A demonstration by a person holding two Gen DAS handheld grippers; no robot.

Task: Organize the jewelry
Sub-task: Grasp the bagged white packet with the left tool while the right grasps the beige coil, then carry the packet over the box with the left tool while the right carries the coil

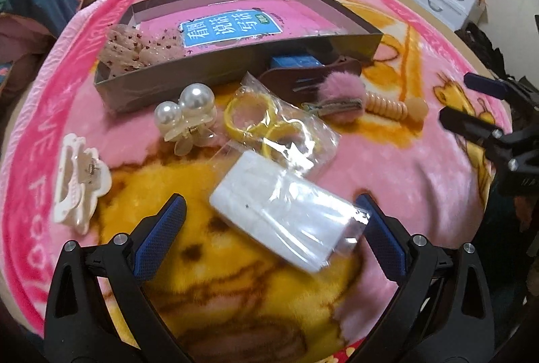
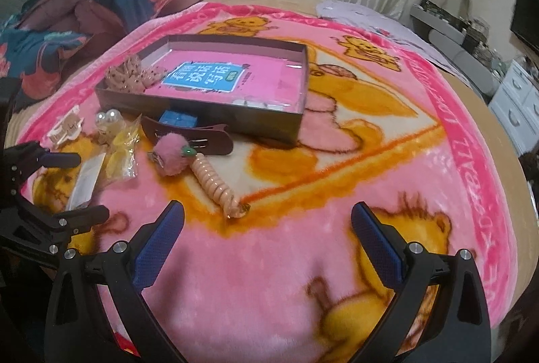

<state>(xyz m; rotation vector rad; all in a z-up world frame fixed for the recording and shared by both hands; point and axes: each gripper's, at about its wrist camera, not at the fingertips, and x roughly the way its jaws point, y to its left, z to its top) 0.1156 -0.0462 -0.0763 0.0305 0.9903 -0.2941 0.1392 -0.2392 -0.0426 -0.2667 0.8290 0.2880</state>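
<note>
- Progress: I judge the sorting barely begun. Only a speckled lace hairpiece (image 1: 134, 51) sits inside the grey tray (image 1: 235, 78); nearly every other accessory lies loose on the pink blanket (image 2: 269, 278).
- Tray contents: the lace hairpiece fills the tray's left end. The floor shows a pink sheet with a blue label (image 1: 232, 31), which I take for a lining or a book. In the right wrist view some small pale items (image 2: 256, 103) lie by the near wall; they are too blurred for me to name.
- Left to sort, in front of the tray: a pearl claw clip (image 1: 188, 117), a white flower claw clip (image 1: 79, 182), a clear bag of yellow rings (image 1: 269, 123), a white packet in plastic (image 1: 286, 211), a brown leather clip (image 1: 303, 80), a pink pompom clip (image 1: 340, 93), and a peach spiral hair tie (image 1: 387, 108).
- A small blue box (image 1: 296, 61) rests against the tray's outer wall, outside it.
- My left gripper (image 1: 273, 224) is spread wide, its pads on either side of the white packet. The right pad looks to touch the wrapper; nothing is pinched.
- My right gripper (image 2: 267, 235) is spread wide and empty, above bare blanket just short of the spiral hair tie's near end.
</note>
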